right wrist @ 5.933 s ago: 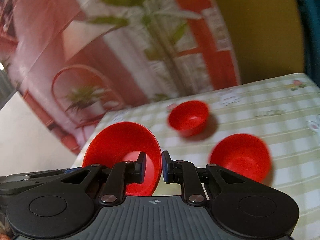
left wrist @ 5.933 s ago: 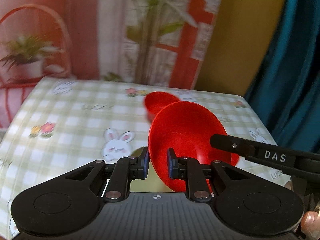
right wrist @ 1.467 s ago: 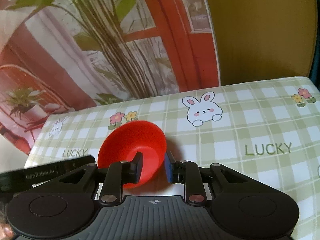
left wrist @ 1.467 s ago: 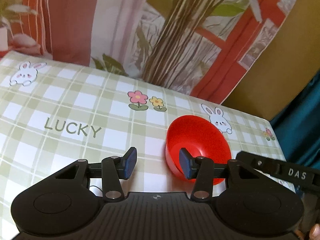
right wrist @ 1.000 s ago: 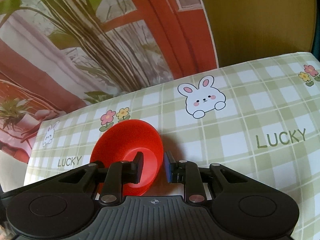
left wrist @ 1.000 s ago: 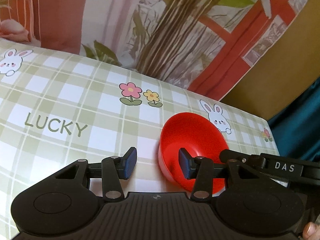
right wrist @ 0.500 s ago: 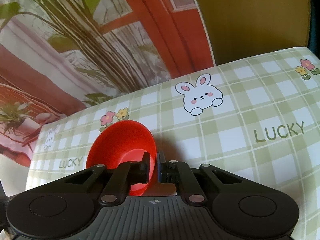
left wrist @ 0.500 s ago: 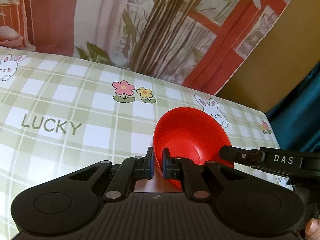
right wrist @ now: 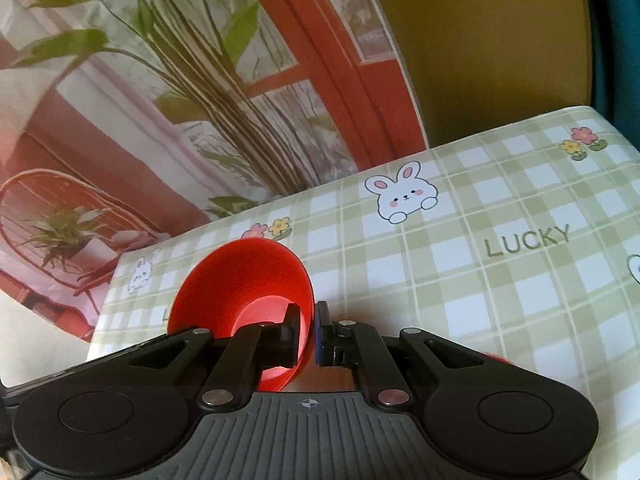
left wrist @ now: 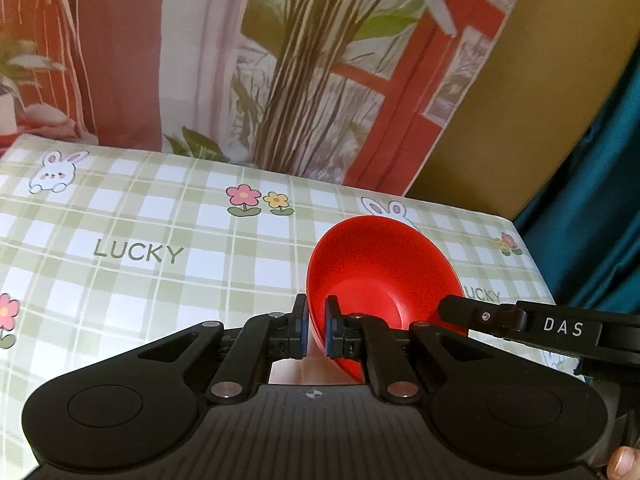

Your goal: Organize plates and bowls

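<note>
One red bowl (left wrist: 380, 264) hangs tilted above the checked tablecloth (left wrist: 160, 220), held from both sides. My left gripper (left wrist: 314, 320) is shut on the bowl's left rim, which stands between the blue pads. In the right wrist view the same red bowl (right wrist: 240, 276) has its right rim pinched in my right gripper (right wrist: 307, 328), also shut. The right gripper's black finger (left wrist: 480, 316) shows at the bowl's far rim in the left wrist view. A red sliver (right wrist: 494, 356), perhaps another bowl, peeks from behind the right gripper's arm.
The tablecloth (right wrist: 480, 280) with rabbits, flowers and "LUCKY" print spreads to the back and both sides. A printed backdrop (left wrist: 320, 80) of plants and red frames hangs behind the table's far edge. A teal curtain (left wrist: 600, 160) stands at the right. A fingertip (left wrist: 622, 462) shows bottom right.
Both grippers have shut on opposite rims of the red bowl. The bowl has since come up off the cloth and tilted, and both views have drawn back and risen.
</note>
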`<state>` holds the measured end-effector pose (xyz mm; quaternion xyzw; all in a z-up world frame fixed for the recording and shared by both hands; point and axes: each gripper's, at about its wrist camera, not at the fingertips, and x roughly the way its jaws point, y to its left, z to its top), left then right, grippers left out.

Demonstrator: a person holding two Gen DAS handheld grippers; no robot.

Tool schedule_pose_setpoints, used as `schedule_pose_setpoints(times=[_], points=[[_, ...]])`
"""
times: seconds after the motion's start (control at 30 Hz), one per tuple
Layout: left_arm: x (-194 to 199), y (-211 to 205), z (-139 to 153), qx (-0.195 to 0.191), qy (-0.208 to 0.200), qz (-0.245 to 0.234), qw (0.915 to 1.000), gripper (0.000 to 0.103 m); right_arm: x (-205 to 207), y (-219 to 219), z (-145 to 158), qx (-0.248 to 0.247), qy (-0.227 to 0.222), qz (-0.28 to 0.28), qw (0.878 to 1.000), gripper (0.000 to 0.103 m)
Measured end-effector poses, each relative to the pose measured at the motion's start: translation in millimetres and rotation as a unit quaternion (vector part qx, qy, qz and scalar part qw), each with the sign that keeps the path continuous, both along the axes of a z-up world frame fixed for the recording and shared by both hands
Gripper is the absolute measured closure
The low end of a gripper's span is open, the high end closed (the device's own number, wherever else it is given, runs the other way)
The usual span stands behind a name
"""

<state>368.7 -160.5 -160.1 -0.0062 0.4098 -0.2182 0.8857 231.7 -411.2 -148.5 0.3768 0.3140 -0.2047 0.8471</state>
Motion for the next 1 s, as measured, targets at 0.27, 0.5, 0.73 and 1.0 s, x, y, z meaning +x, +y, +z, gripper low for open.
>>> schedule_pose_setpoints(times=[0.27, 0.5, 0.73, 1.0], points=[[-35.6, 3.0, 12.1, -0.001, -0.005, -0.004, 1.0000, 0.094, -35.4, 14.2, 15.1, -0.003, -0.015, -0.010, 1.000, 0.096], [-60.2, 1.1, 19.0, -0.001, -0.008, -0.011, 0.9999, 0.093, -57.1, 21.5, 25.1, -0.009, -0.025, -0.014, 1.000, 0.096], [-73.0, -5.7, 22.6, 0.004, -0.015, -0.012, 0.9998, 0.093, -73.8, 25.1, 25.4, -0.011, -0.029, -0.017, 0.999, 0.096], [-80.4, -18.8, 17.2, 0.012, -0.008, -0.023, 0.9996, 0.093, -90.6, 18.2, 16.1, -0.005, -0.031, -0.029, 0.999, 0.096]])
